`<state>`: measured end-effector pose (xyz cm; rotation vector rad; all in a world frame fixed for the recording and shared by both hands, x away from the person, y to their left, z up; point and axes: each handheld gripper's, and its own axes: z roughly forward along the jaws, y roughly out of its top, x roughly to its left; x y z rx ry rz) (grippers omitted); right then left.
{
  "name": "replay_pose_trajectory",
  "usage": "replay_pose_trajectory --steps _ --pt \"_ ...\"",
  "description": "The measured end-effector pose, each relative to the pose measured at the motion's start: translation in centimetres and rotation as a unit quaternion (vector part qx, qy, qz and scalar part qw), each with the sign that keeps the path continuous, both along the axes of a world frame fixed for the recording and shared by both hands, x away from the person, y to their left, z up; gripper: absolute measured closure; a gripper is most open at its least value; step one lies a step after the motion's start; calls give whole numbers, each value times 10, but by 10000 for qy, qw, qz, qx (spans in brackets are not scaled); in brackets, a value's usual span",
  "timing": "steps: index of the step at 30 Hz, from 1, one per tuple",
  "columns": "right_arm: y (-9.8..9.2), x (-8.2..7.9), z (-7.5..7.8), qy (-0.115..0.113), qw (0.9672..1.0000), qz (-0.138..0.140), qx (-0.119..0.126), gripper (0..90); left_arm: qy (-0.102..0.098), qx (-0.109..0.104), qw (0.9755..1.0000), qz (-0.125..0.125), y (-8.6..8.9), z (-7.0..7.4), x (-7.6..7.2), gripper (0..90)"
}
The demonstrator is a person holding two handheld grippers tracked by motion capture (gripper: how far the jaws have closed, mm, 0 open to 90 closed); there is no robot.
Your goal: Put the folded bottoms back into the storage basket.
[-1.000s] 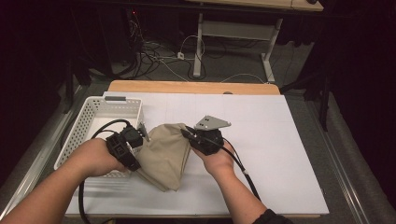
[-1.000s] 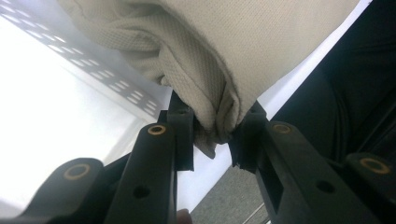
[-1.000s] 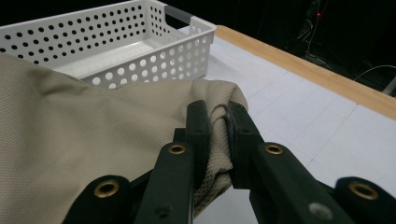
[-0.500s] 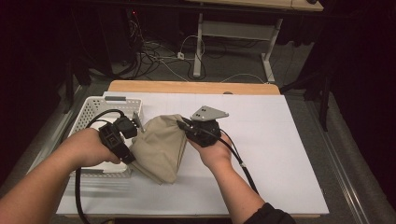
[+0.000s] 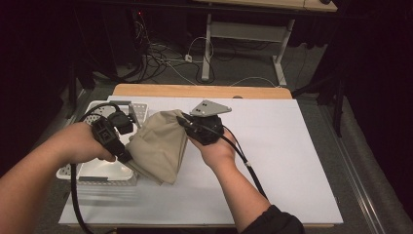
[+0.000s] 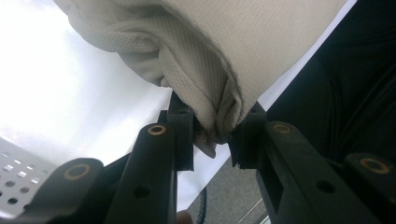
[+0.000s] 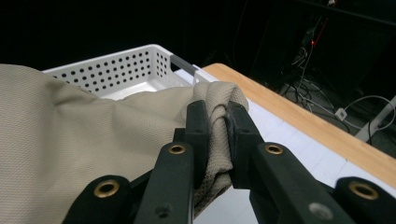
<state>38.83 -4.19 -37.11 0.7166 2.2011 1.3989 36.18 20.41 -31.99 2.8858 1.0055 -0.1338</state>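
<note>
— Beige cloth (image 5: 160,146): where does it hang?

— Just beside the white basket (image 5: 139,111), on its right, lifted over the tabletop (image 5: 292,161), its lower edge drooping near the basket's front corner.

— And the tongs?

— Left tongs (image 6: 212,135) pinch a bunched fold on the basket side. Right tongs (image 7: 217,126) clamp another fold on the side away from the basket. Both sets narrow, gripping cloth.
</note>
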Motion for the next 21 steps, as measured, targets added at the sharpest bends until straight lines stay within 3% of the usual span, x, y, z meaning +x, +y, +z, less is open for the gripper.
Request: replay_pose_trajectory --steps 7,21 --pt "21 2 6 -59 9999 142 -21 818 -66 13 9999 137 21 6 -5 713" --pt "80 19 -8 -5 9985 539 -49 817 -28 -30 9971 759 79 -8 -11 713"
